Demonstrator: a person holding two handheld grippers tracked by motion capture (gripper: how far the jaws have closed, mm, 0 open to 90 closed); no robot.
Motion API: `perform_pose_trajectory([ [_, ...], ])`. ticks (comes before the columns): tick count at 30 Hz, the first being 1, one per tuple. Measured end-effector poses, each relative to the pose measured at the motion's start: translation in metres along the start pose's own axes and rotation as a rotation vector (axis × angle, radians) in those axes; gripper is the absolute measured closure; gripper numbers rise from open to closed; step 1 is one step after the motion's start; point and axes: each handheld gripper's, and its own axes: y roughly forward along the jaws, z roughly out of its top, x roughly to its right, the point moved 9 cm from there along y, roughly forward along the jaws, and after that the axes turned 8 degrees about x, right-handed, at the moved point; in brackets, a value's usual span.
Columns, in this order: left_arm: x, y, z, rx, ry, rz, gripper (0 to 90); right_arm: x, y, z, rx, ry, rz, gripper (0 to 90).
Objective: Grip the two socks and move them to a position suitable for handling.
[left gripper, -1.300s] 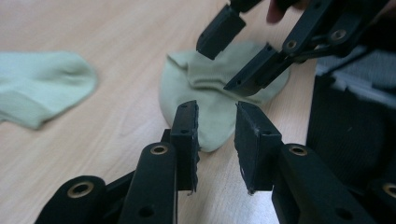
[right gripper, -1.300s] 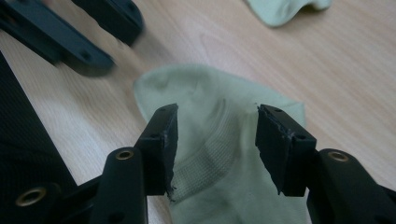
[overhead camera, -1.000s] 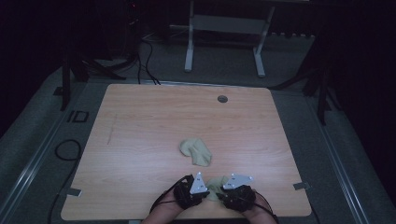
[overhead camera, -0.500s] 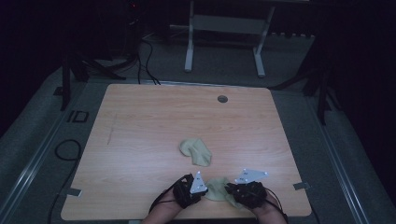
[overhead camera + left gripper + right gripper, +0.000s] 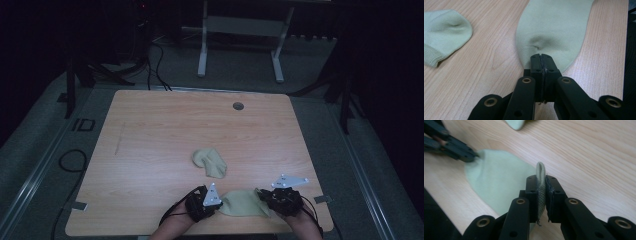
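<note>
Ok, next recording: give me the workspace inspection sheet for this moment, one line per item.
Surface: wooden table, bare apart from the socks, with a round grommet hole near the far edge.
Job's things: pale green sock lying flat at the near edge, held at both ends; second sock lying loose nearer the table's middle.
Clutter: nothing seen.
Grippers: left gripper with jaws shut on the sock's rounded end; right gripper with jaws clamped on the ribbed cuff, having just been closing.
Cables: black cable looping on the floor left of the table; more cables beyond the far edge.
Surroundings: dark room, grey floor, white stand legs behind the table.
</note>
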Motion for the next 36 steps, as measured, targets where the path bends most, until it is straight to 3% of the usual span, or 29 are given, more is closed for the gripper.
perform_pose_trajectory([
  [8,-0.002,0.001,0.001,0.003,-0.005,0.005,88.4,0.022,0.003,-0.012,-0.019,0.052,-0.025,81.2],
  [15,-0.004,0.002,0.001,0.004,-0.006,0.004,88.3,0.040,0.007,-0.017,-0.025,0.088,-0.077,71.0],
  [22,-0.003,0.002,0.001,0.005,-0.007,0.007,88.3,0.033,0.006,-0.012,-0.012,0.059,-0.071,82.1],
  [27,-0.004,0.002,0.001,0.006,-0.009,0.004,88.3,0.028,0.005,-0.012,-0.002,0.038,-0.068,85.0],
  [32,-0.005,0.002,0.001,0.007,-0.007,0.011,88.3,0.023,0.012,-0.023,-0.051,0.007,-0.053,88.9],
  [36,-0.006,0.002,0.001,0.009,-0.014,0.004,88.2,0.027,0.014,-0.030,-0.067,0.018,-0.062,89.1],
])
